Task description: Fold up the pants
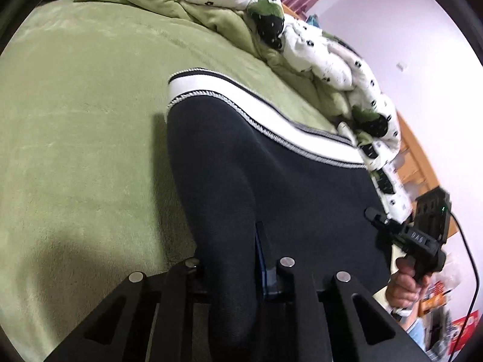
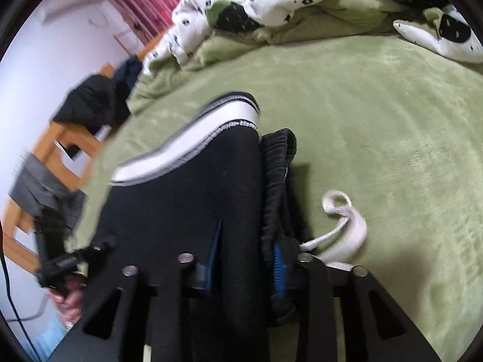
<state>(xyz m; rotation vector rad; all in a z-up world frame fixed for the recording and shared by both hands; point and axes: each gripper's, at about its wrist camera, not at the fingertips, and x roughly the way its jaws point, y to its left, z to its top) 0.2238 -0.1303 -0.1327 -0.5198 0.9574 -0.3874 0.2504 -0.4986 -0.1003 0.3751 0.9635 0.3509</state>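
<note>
Dark navy pants (image 1: 271, 181) lie on a green blanket (image 1: 75, 135), striped side running away from both grippers. Left gripper (image 1: 232, 274) and right gripper (image 2: 244, 259) each clench the near edge

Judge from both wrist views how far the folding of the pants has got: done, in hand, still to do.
Done: the dark pants lie on the green blanket, white side stripe showing. In hand: the left gripper and right gripper each pinch a bunched fold of fabric. Left: no neat, flat folded stack yet; the white drawstring lies loose.
</note>
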